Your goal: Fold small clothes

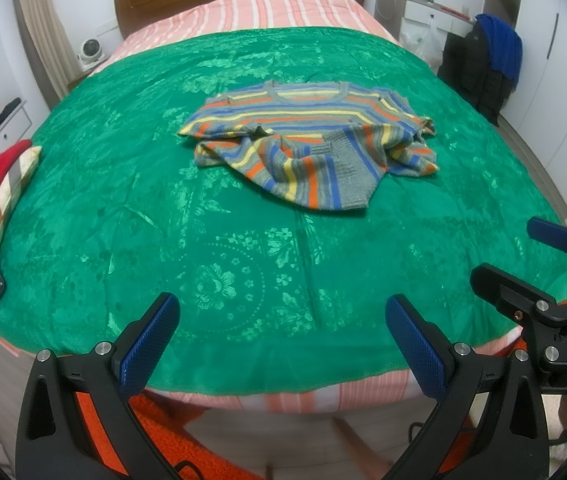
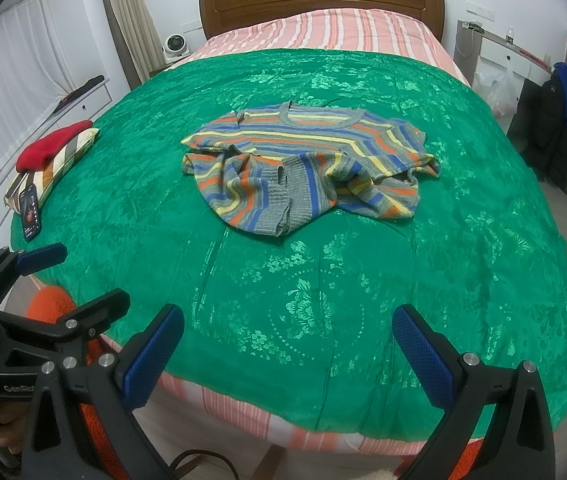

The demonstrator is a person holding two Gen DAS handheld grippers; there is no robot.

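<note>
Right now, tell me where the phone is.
The phone lies at the left edge of the green bedspread, leaning against the near end of a striped pillow topped with a red garment, far left of the striped shirt.

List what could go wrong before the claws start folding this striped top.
1. The striped knit sweater lies crumpled, its sleeves bunched over the body; a claw may pinch several layers together.
2. The shiny green floral bedspread could be caught up with the knit.
3. Both claws, left and right, hang open near the bed's foot, so reaching looks long.
</note>
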